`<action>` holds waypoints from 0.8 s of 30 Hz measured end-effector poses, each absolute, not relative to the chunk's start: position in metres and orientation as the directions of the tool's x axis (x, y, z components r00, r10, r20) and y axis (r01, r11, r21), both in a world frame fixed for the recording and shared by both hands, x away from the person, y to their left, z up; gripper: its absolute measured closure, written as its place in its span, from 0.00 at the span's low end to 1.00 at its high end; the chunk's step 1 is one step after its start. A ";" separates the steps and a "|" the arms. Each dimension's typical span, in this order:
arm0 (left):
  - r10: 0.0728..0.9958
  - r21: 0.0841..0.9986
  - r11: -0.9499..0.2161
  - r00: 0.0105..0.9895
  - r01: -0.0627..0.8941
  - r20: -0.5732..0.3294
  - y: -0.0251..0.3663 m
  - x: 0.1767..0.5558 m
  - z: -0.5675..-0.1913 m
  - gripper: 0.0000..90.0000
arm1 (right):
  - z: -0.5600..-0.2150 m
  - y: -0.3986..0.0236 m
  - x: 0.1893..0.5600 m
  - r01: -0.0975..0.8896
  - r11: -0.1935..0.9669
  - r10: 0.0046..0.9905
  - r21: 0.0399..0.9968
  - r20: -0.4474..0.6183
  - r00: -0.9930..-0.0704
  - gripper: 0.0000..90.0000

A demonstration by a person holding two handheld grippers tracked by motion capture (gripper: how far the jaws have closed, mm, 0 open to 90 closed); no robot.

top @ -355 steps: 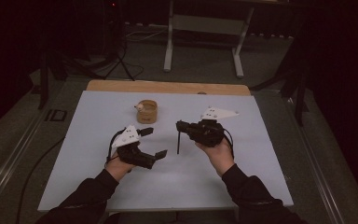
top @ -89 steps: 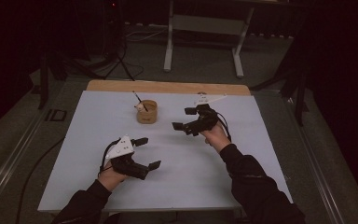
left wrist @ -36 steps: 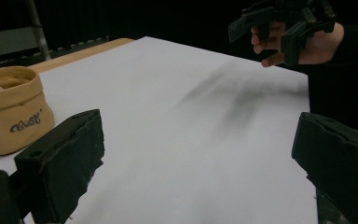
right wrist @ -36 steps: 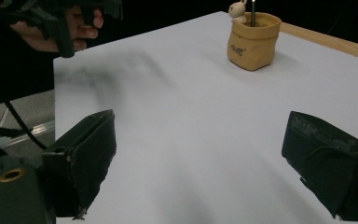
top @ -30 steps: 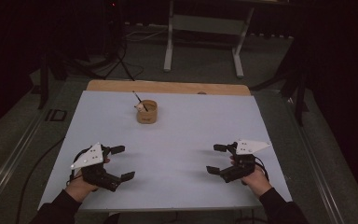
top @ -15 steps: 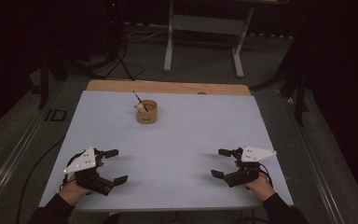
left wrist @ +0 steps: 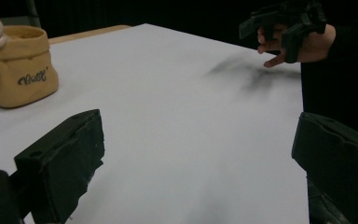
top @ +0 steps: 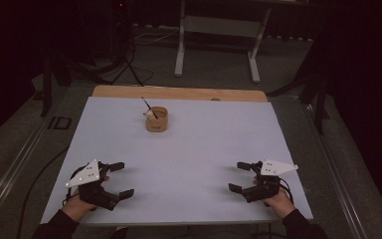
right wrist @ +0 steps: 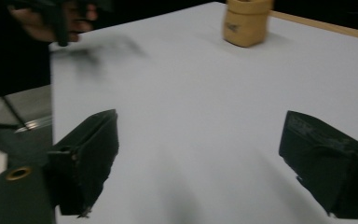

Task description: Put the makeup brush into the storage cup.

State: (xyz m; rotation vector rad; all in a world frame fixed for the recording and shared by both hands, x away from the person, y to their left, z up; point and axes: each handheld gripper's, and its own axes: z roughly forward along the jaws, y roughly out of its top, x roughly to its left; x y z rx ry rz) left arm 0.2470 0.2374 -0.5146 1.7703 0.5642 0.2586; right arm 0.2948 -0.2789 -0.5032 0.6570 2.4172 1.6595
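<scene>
A small tan pouch-like cup (top: pixel 156 119) stands at the table's far middle, holding a dark stick and a small white figure; it also appears as the pouch (left wrist: pixel 16 72) and as the pouch (right wrist: pixel 246 21). My left gripper (top: pixel 120 179) rests open near the front left corner, nothing between its jaws. My right gripper (top: pixel 238 177) sits open near the front right, also with nothing in it. In the left gripper view the right gripper (left wrist: pixel 284 23) appears far off in a hand.
The white table top (top: pixel 194 149) has a wooden strip (top: pixel 179 93) along its far edge. Behind it stand a metal frame's legs (top: pixel 216 45) and a dark tripod (top: pixel 124 59) on the floor.
Both grippers have drawn back from the table's middle near the pouch to the front corners, and over the last second they slid slightly nearer the front edge. The pouch stayed put.
</scene>
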 end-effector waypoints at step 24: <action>0.531 0.952 -0.168 0.837 0.254 -0.129 0.245 0.246 -0.521 0.03 | -0.506 -0.285 0.296 0.293 0.270 0.478 0.917 0.136 -0.868 0.13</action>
